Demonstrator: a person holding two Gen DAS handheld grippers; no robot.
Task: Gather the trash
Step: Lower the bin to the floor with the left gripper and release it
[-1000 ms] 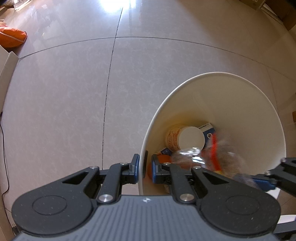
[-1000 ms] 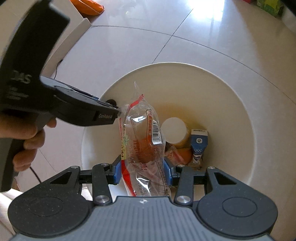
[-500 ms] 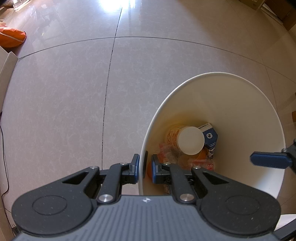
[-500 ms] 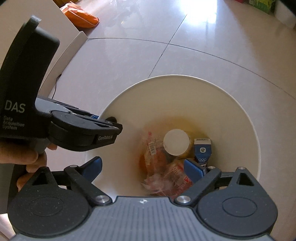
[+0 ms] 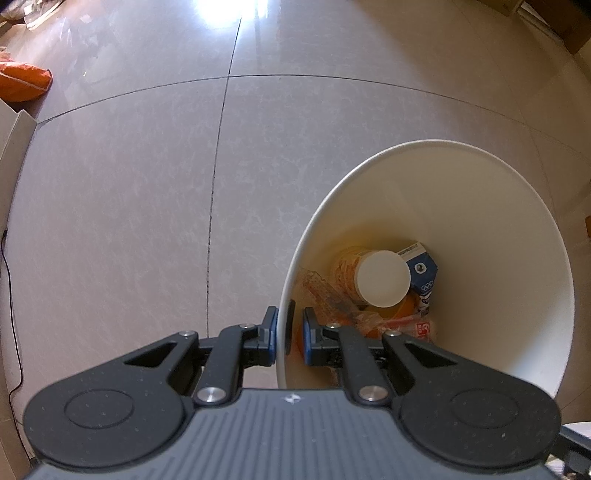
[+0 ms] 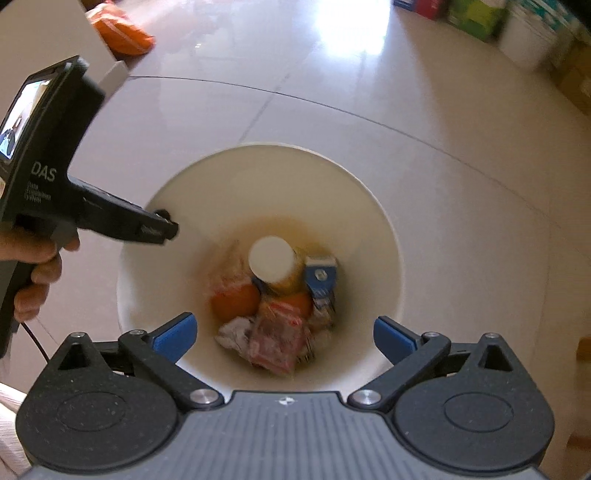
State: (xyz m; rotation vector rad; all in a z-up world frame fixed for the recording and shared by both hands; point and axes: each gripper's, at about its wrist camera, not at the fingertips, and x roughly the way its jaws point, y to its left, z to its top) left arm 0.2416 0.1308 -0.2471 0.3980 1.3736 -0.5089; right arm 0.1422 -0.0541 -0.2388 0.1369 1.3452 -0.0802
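Observation:
A white trash bin (image 5: 424, 142) stands on the tiled floor. My left gripper (image 5: 287, 330) is shut on its near rim, one finger inside and one outside. The bin holds a white-lidded cup (image 5: 382, 278), a blue carton (image 5: 423, 271) and an orange (image 6: 234, 302). A clear wrapper with red print (image 6: 275, 343) lies on top of them. In the right wrist view my right gripper (image 6: 284, 328) hangs above the bin (image 6: 280, 146). Its jaws are opening wide with nothing between them. The left gripper (image 6: 162, 230) shows at the bin's left rim, held by a hand (image 6: 33, 273).
An orange bag (image 5: 22, 81) lies on the floor at the far left, beside a pale box (image 5: 14, 129). A thin black cable (image 5: 11, 295) runs along the left edge. Boxes and packages (image 6: 476, 14) stand along the far right.
My right gripper opened and let go of the clear wrapper, which dropped into the bin. The right gripper then rose and drew back. The left gripper stayed on the rim.

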